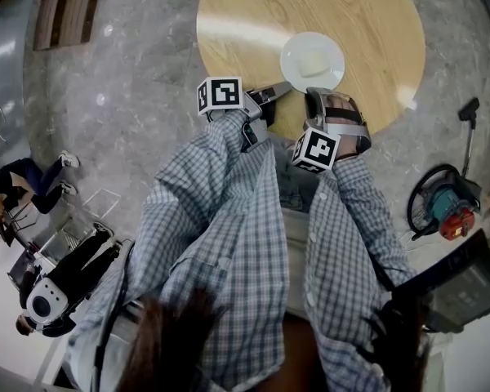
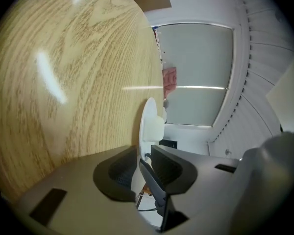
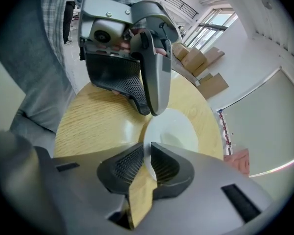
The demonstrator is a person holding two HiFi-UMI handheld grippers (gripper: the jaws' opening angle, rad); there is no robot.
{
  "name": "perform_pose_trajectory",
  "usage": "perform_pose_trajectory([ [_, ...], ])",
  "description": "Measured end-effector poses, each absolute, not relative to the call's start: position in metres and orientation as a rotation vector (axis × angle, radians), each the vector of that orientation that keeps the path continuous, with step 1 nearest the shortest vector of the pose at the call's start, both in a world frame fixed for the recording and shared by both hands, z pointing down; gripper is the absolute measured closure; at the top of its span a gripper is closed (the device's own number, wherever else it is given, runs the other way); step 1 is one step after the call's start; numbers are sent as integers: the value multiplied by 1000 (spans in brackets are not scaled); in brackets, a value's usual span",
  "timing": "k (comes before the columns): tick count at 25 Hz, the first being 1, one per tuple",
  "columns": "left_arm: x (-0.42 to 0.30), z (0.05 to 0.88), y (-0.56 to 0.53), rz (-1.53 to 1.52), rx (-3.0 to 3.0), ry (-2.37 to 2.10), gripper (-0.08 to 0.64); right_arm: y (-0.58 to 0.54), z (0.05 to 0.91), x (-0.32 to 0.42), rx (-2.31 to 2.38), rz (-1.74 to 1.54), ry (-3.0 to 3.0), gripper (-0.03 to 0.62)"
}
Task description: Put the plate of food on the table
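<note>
A white plate (image 1: pixel 294 51) with a pale piece of food (image 1: pixel 314 62) is over the round wooden table (image 1: pixel 351 15), near its front edge. My left gripper (image 1: pixel 282 89) is shut on the plate's near-left rim, and my right gripper (image 1: pixel 318 93) is shut on its near rim. In the left gripper view the plate (image 2: pixel 148 119) shows edge-on between the left gripper (image 2: pixel 146 153) jaws, close to the table (image 2: pixel 63 82). In the right gripper view the right gripper (image 3: pixel 148 153) pinches the plate (image 3: pixel 176 131), with the left gripper (image 3: pixel 149 106) opposite. Whether the plate rests on the wood I cannot tell.
The table stands on a grey marble floor. A red and teal machine with a black hose (image 1: pixel 445 204) lies right of the table. Seated people (image 1: pixel 33 186) are at the far left. Cardboard boxes (image 3: pixel 201 65) stand beyond the table.
</note>
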State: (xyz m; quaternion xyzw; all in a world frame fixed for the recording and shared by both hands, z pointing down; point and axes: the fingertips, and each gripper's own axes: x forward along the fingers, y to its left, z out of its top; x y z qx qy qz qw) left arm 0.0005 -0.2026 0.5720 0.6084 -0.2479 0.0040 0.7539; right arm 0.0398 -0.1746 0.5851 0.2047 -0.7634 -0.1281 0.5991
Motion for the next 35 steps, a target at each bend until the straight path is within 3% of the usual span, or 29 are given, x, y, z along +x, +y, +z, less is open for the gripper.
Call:
perform_pose_trajectory([
  [16,2,556,-187,84,1458,-551,492,-173,552,52,752,113,-2017,540],
  [20,-3,548,-186,116,1524,-569,552,-176,540,63,904,227,-2038,576],
  [35,10,469,-145,7,1803,-561,552,-137,471,90,1300,671,-2291,584],
])
